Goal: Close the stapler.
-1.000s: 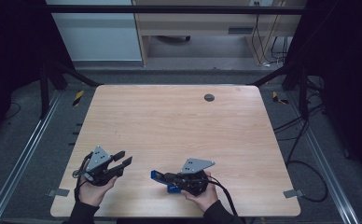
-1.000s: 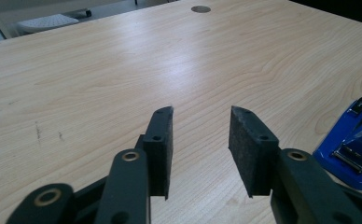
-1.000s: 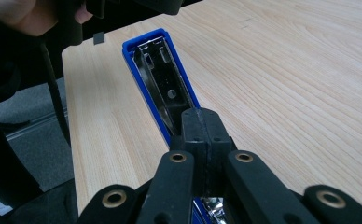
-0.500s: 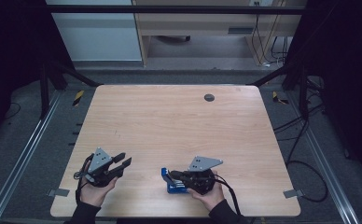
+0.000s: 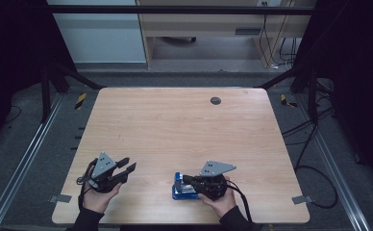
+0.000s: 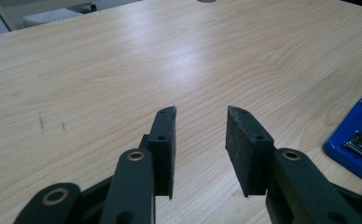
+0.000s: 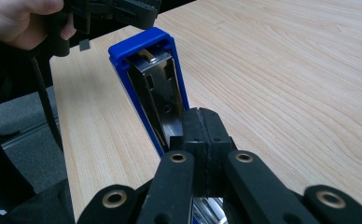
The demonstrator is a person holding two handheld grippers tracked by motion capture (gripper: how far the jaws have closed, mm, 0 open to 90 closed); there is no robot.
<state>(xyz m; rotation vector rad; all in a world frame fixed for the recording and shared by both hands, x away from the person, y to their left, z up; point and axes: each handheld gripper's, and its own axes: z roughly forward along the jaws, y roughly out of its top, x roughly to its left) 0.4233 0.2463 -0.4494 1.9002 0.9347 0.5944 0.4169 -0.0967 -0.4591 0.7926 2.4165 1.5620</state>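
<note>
A blue stapler (image 5: 180, 191) with a metal channel lies on the wooden table (image 5: 184, 130) near the front edge, right of centre. My right gripper (image 5: 185, 179) is over it, pointing left. In the right gripper view the jaws (image 7: 202, 114) are pressed together just above the stapler's (image 7: 146, 74) metal channel, and nothing shows between the pads. My left gripper (image 5: 127, 165) is held at the front left, apart from the stapler. Its jaws (image 6: 201, 112) stand open over bare wood, with the stapler (image 6: 356, 140) at the right edge of that view.
A dark round grommet (image 5: 215, 100) sits in the table near the far edge. Metal rails and cables run along the floor on both sides. A hand (image 7: 20, 18) holding the other gripper appears at the top left of the right gripper view.
The right gripper and the stapler have shifted a little to the right. The left gripper has stayed put.
</note>
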